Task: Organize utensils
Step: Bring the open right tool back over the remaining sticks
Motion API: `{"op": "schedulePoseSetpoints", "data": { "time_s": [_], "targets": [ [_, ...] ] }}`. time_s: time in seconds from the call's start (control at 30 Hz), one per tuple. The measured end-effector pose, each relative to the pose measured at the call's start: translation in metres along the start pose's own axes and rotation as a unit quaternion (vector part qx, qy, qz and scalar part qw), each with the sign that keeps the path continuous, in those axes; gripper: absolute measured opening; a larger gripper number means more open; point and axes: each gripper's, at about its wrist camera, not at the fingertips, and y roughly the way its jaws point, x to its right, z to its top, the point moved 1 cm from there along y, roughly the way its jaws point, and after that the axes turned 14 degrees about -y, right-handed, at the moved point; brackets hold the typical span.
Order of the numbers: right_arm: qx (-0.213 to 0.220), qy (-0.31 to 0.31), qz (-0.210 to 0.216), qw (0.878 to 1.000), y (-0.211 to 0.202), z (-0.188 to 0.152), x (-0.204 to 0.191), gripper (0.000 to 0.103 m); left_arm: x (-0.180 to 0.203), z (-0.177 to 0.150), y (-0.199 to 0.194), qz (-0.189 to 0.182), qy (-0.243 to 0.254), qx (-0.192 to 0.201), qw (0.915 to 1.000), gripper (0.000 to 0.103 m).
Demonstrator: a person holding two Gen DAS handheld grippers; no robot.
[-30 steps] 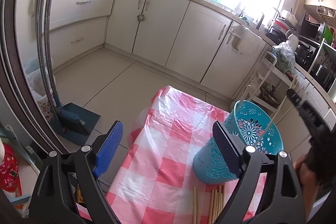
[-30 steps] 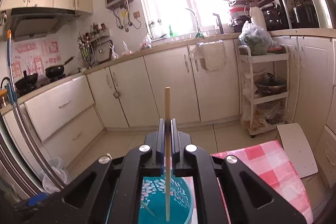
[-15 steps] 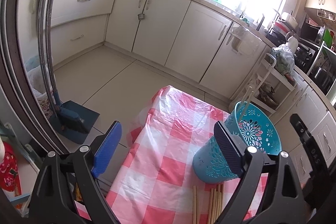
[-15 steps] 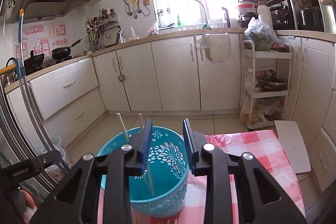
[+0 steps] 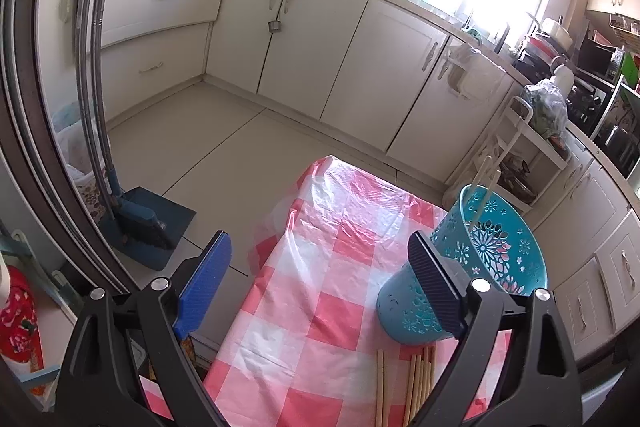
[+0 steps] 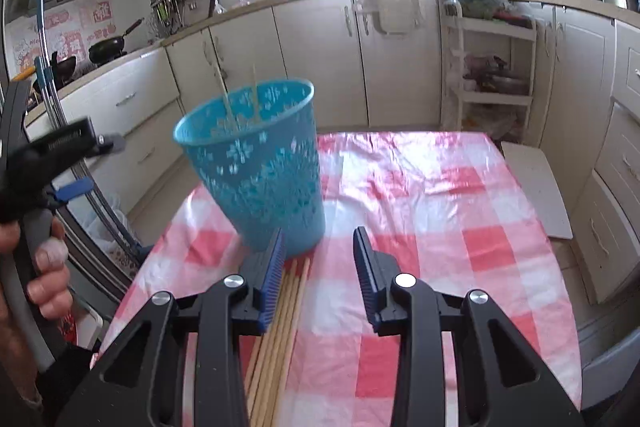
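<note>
Landmark: the teal holder (image 6: 256, 163) stood upright on the checked tablecloth (image 6: 440, 211); every place below is given from it.

Chopsticks in holder: two chopsticks (image 6: 224, 87) leaned inside, tops poking above the rim.

Chopsticks on cloth: a bundle of loose chopsticks (image 6: 286, 301) lay flat just in front of the holder's base, on the near side. In the left wrist view about six ends showed, one a little apart from the rest (image 5: 416, 379); the exact count was hard to fix.

Long axis: the bundle ran from the holder's foot back toward the person, roughly in line with the right gripper's reach.

Right gripper (image 6: 318, 259): jaws had just been opening and stood partly apart with nothing between them. The bundle lay under and just inside the left pad, off-centre from the gap.

Left gripper (image 5: 320, 287): jaws wide apart, empty, hovering in front of and to the left of the holder.

Nearer hand: the right, judged to be over the bundle already.

Coming move: likely a small shift left to centre one stick between the pads.
</note>
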Motion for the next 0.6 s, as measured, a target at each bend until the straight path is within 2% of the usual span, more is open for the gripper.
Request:
{"op": "schedulePoseSetpoints", "data": {
  "time_s": [0.1,0.23,0.4,0.6],
  "targets": [
    [-0.051,-0.003,0.018,0.999,0.011,-0.024,-0.007,0.03,-0.007,0.001,0.0,0.008,-0.001,-0.002,1.0,0.086],
    [-0.092,0.001,0.039,0.995,0.024,-0.046,-0.013,0.023,-0.02,0.003,0.0,0.018,-0.012,-0.005,0.9997,0.086],
    [-0.109,-0.015,0.048,0.993,0.033,-0.049,-0.027,0.023,-0.026,0.004,0.004,0.023,-0.022,-0.014,0.9994,0.086],
    [-0.117,-0.025,0.037,0.992,0.049,-0.043,-0.031,0.02,-0.017,-0.001,0.005,0.021,-0.003,-0.017,0.9996,0.086]
  ]
}}
